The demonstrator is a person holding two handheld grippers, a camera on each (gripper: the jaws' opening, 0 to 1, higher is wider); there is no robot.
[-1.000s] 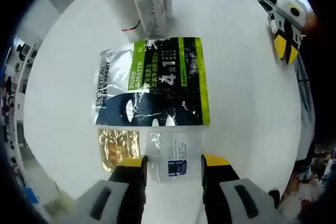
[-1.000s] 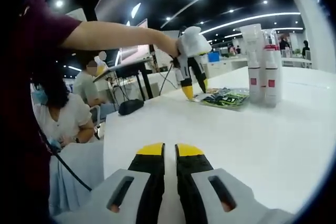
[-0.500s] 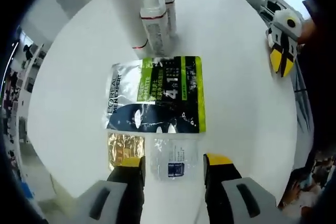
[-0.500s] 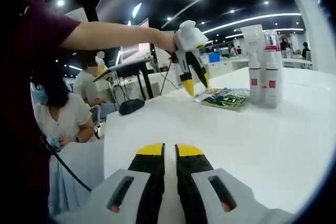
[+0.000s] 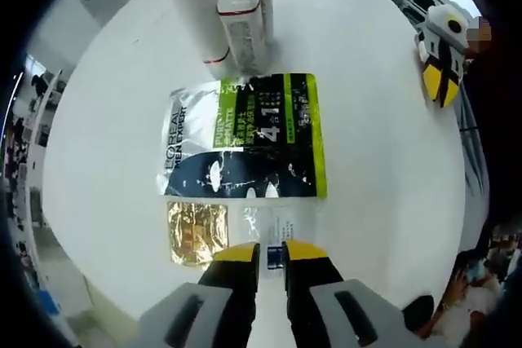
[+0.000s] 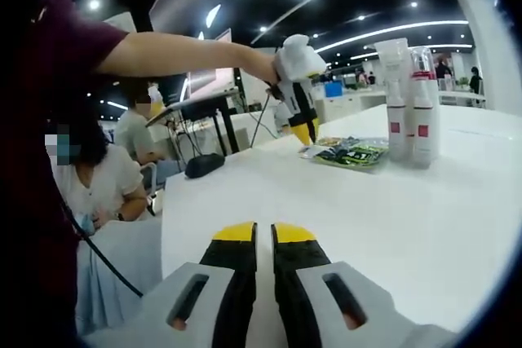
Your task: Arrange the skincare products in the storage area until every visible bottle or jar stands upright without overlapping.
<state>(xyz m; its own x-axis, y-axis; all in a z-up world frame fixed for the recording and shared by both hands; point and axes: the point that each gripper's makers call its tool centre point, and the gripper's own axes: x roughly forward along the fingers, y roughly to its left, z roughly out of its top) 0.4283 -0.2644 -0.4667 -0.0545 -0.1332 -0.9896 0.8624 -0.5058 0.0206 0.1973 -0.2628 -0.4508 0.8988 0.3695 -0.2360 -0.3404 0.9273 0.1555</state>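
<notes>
My left gripper [image 5: 272, 252] is shut on the near edge of a small clear sachet [image 5: 273, 224] with a blue label, which lies flat on the round white table [image 5: 383, 160]. A gold sachet [image 5: 197, 232] lies beside it. Beyond them lies a green and black face-mask pack [image 5: 245, 136]. Behind the pack stand upright white bottles [image 5: 241, 26] with red bands. In the right gripper view the same bottles [image 6: 405, 103] and pack [image 6: 351, 152] sit far across the table, with the left gripper [image 6: 303, 132] pointing down near them. My right gripper [image 6: 263, 238] is shut on nothing, low over the table.
The right gripper [image 5: 443, 50] shows at the table's far right edge in the left gripper view. A seated person [image 6: 98, 177] and a desk with a black object [image 6: 204, 165] are beyond the table's left edge. An arm [image 6: 179, 55] reaches across above the table.
My left gripper's jaws, wide apart before, have come together on the clear sachet's near edge. The right gripper has stayed still and shut.
</notes>
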